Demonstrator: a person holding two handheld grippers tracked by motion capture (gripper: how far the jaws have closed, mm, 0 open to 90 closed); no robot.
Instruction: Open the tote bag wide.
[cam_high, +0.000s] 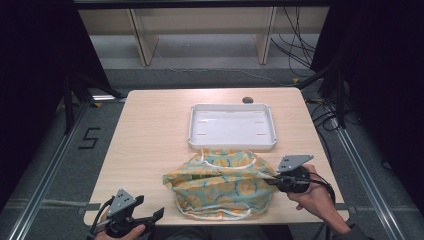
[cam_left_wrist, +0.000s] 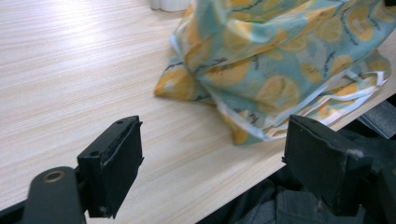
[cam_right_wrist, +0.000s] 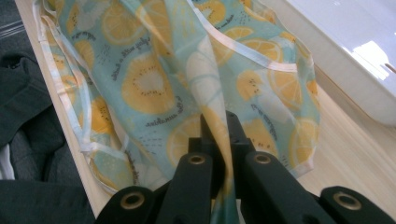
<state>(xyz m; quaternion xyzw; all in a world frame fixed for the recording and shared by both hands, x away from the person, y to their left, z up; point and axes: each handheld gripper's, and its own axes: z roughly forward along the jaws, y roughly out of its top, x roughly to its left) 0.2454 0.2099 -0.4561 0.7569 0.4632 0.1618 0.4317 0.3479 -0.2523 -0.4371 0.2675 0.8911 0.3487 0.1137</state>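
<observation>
A teal cloth bag printed with lemon slices (cam_high: 222, 185) lies crumpled near the table's front edge, its white trim hanging slightly over. My right gripper (cam_high: 272, 182) is shut on a pinched fold at the bag's right side; in the right gripper view the fabric (cam_right_wrist: 154, 79) is clamped between the jaws of that gripper (cam_right_wrist: 227, 128). My left gripper (cam_high: 159, 214) stands open at the front left edge, a short way from the bag's left corner (cam_left_wrist: 180, 86); nothing lies between its fingers (cam_left_wrist: 114, 161).
An empty white tray (cam_high: 232, 144) sits just behind the bag, its rim (cam_right_wrist: 355, 88) close to the fabric. A small dark object (cam_high: 247, 99) rests at the table's far edge. Bare wood (cam_high: 145, 135) stretches along the table's left half.
</observation>
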